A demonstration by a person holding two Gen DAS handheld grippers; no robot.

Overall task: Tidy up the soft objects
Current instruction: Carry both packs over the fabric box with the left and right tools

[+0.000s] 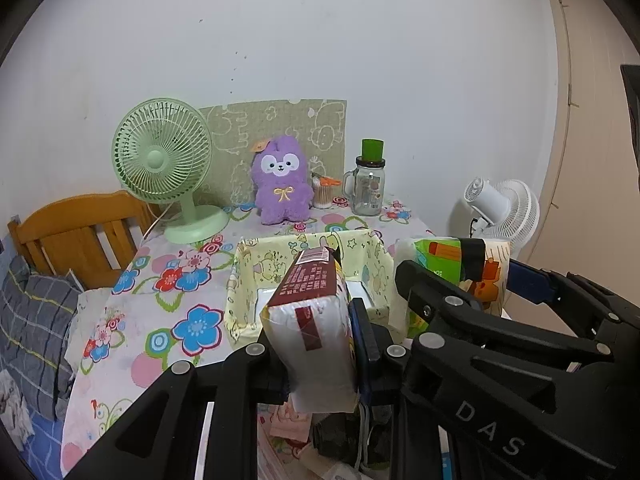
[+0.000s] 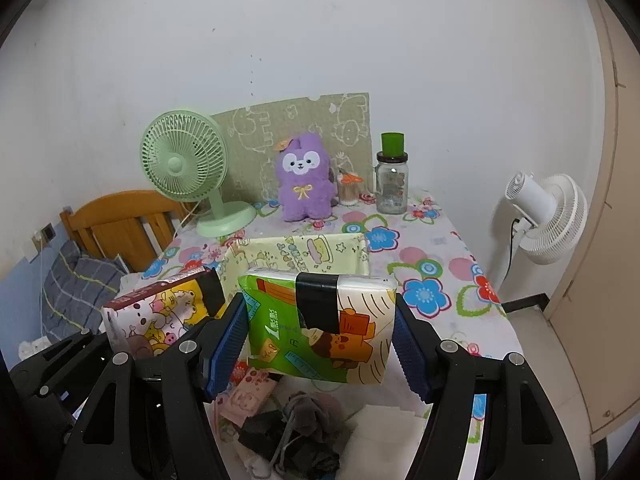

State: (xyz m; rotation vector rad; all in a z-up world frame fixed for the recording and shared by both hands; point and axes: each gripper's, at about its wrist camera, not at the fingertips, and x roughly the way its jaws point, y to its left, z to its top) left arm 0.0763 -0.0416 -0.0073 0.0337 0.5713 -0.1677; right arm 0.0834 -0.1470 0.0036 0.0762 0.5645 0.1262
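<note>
Left gripper [image 1: 320, 344] squeezes red tissue pack [image 1: 316, 312], long side pointing ahead | right gripper [image 2: 320, 332] squeezes green tissue pack [image 2: 320, 320] sideways | yellow basket [image 2: 296, 252] sits just behind both, mid-frame

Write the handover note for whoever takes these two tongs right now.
Left tongs: shut on the maroon-edged cartoon tissue pack, held on edge above the table.
Right tongs: shut on the green-and-orange tissue pack, also lifted.
Yellow cartoon fabric bin: just beyond both packs; no soft item visible inside.
Done: both packs picked up.
Left: put both in the bin, then probably the grey cloth items below.
</note>
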